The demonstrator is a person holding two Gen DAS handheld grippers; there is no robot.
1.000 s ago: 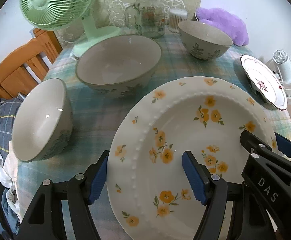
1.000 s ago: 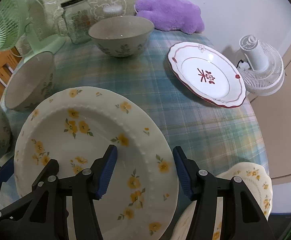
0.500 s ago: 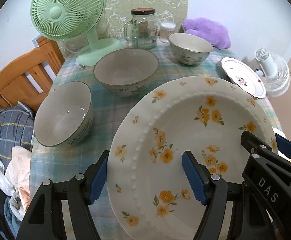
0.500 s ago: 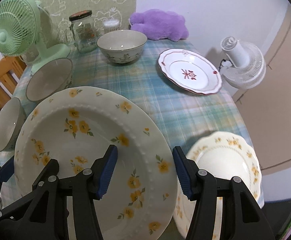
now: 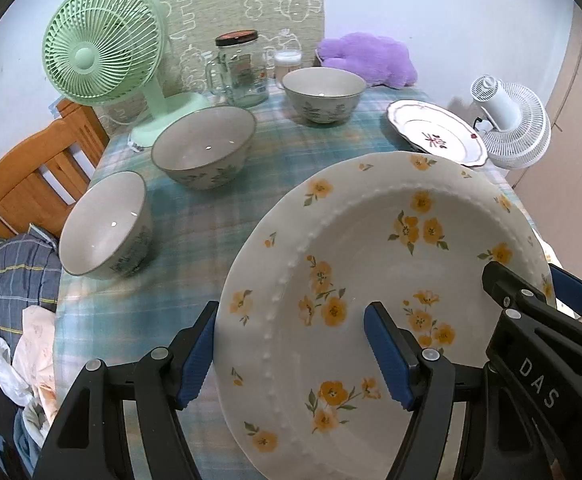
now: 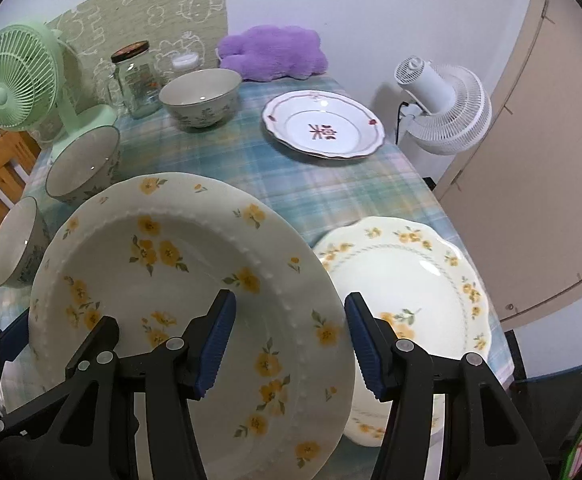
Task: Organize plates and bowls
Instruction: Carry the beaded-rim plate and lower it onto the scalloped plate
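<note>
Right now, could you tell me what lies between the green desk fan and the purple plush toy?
In the left wrist view, a glass jar and small white-lidded container stand there.

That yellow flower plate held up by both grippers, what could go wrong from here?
1. The yellow flower plate is pinched only at opposite rims by the left gripper and the right gripper; it may slip if either loosens.
2. The scalloped yellow flower plate lies just beside and below it on the table; lowering carelessly could chip both.
3. The nearest bowl sits at the table's edge; a nudge might tip it off.
</note>
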